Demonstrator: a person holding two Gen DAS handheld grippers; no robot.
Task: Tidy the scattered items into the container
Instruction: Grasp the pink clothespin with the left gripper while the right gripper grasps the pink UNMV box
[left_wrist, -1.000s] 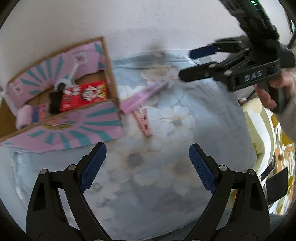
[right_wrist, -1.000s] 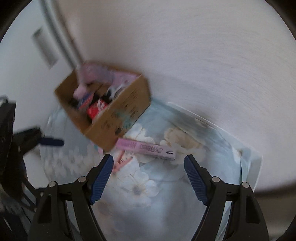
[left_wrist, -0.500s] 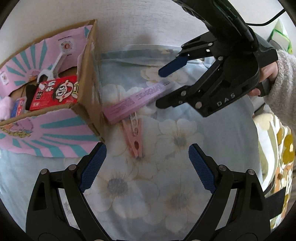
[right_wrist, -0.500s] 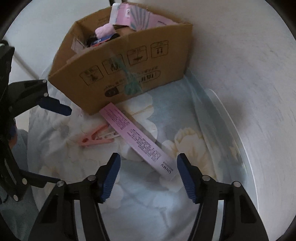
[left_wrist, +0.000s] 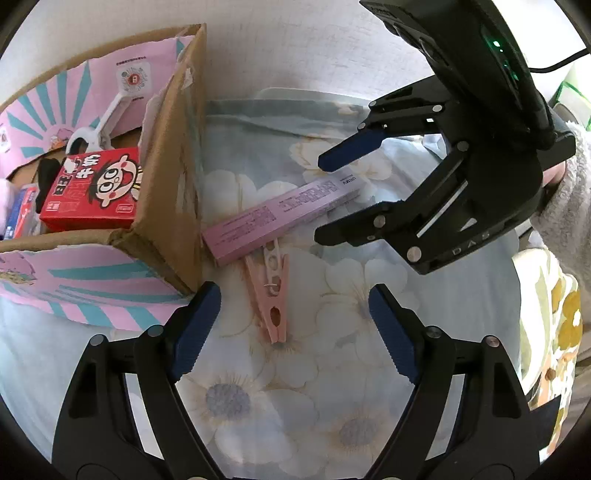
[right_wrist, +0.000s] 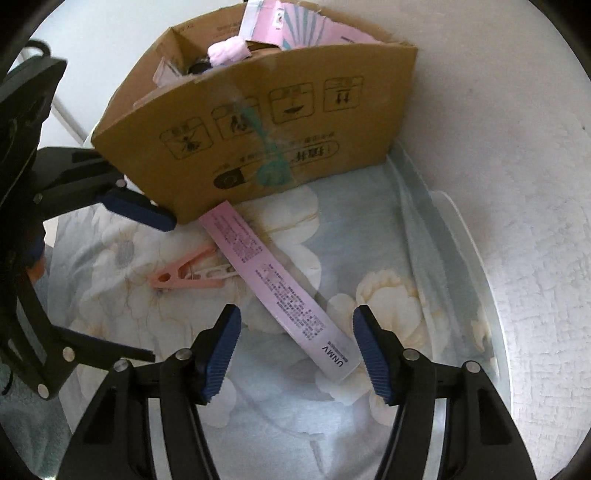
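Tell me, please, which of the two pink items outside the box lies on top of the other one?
The long pink carton marked UNMV lies on top. It crosses over one end of the pink clothes peg, which lies flat on the floral cloth.

Two close downward wrist views, sharing pink box (left_wrist: 284, 214), peg (right_wrist: 192, 275)

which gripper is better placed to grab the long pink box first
Right. The right gripper already straddles the near end of the long pink box, jaws open around it. The left gripper, its jaws closing, is lined up on the pink clothespin instead.
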